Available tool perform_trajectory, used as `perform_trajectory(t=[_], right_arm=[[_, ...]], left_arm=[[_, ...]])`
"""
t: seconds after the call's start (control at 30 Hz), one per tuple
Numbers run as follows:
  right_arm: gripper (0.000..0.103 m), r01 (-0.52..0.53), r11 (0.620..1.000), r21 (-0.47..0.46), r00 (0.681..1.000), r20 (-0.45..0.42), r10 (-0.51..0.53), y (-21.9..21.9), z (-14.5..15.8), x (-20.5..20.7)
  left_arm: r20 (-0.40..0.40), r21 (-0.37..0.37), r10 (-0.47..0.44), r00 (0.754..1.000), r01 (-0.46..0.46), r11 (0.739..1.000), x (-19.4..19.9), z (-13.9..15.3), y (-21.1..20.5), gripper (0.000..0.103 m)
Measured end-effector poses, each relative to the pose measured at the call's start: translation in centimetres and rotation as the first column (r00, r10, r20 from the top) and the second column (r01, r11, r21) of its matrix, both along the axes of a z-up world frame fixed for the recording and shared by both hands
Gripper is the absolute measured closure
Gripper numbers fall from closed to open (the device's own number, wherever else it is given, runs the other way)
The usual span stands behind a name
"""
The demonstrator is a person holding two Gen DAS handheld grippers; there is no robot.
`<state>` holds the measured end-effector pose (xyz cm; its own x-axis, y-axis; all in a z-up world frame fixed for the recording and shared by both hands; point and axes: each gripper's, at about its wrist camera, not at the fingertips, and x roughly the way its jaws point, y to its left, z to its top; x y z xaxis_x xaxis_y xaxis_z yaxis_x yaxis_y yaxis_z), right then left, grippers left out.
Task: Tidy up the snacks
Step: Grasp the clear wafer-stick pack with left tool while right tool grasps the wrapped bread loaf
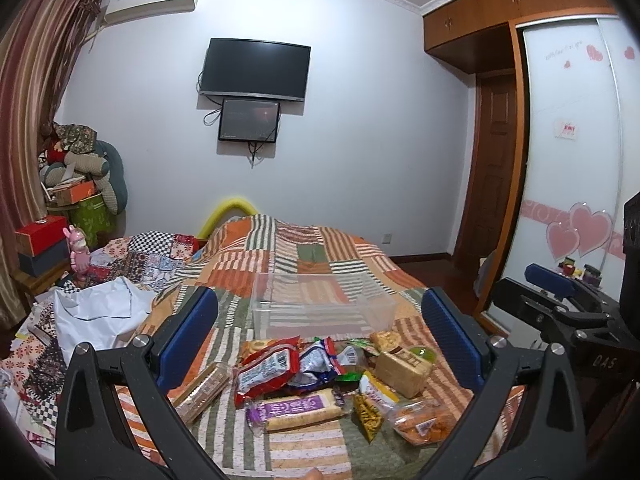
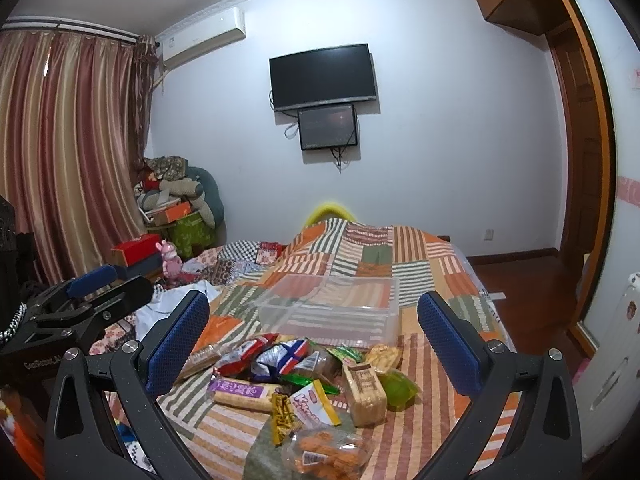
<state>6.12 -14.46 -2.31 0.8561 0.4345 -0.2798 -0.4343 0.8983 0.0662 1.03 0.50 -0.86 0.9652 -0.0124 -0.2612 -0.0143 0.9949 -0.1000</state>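
Note:
A pile of snack packets lies on the striped patchwork bed cover (image 1: 280, 452): a red packet (image 1: 266, 370), a purple-labelled bar (image 1: 298, 408), a tan cracker pack (image 1: 402, 368), an orange snack bag (image 1: 424, 422). Behind the pile stands a clear plastic bin (image 1: 320, 304), which looks empty. My left gripper (image 1: 320, 344) is open and empty, held above the pile. My right gripper (image 2: 316, 340) is open and empty above the same pile; the bin (image 2: 332, 308), purple-labelled bar (image 2: 244, 394) and cracker pack (image 2: 364, 394) show there too. The right gripper also shows at the right edge of the left wrist view (image 1: 560, 312).
White cloth (image 1: 96, 312) lies on the bed's left side. Boxes (image 1: 40, 244) and a pink toy (image 1: 78, 248) stand on a bedside stand at the left. A wardrobe with sliding doors (image 1: 568, 160) is at the right. A TV (image 1: 256, 68) hangs on the far wall.

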Motion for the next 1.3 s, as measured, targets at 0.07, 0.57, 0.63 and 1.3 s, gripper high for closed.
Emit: perform_trajectory(t=[0.07, 0.57, 0.63, 1.3], right_arm=[[0.000, 0.007, 1.000, -0.007, 1.000, -0.017, -0.007, -0.1, -0.4, 0.6], [0.006, 0.037, 0.999, -0.035, 0.965, -0.258, -0.045, -2.1, -5.7, 6.8], [0.009, 0.027, 0.999, -0.044, 0.957, -0.289, -0.039, -2.1, -6.3, 7.3], [0.056, -0.103, 0.991, -0.090, 0.874, -0.483, 0.047, -0.6, -11.1, 10.8]], left_arm=[[-0.015, 0.001, 0.002, 1.000, -0.002, 1.000, 0.3, -0.3, 0.5, 0.000], [-0.245, -0.033, 0.020, 0.969, -0.029, 0.999, 5.9, -5.9, 5.8, 0.026], [-0.283, -0.030, 0.010, 0.959, -0.019, 0.999, 6.6, -6.8, 6.3, 0.038], [-0.598, -0.024, 0.034, 0.801, -0.060, 0.998, 12.2, -16.1, 12.9, 0.053]])
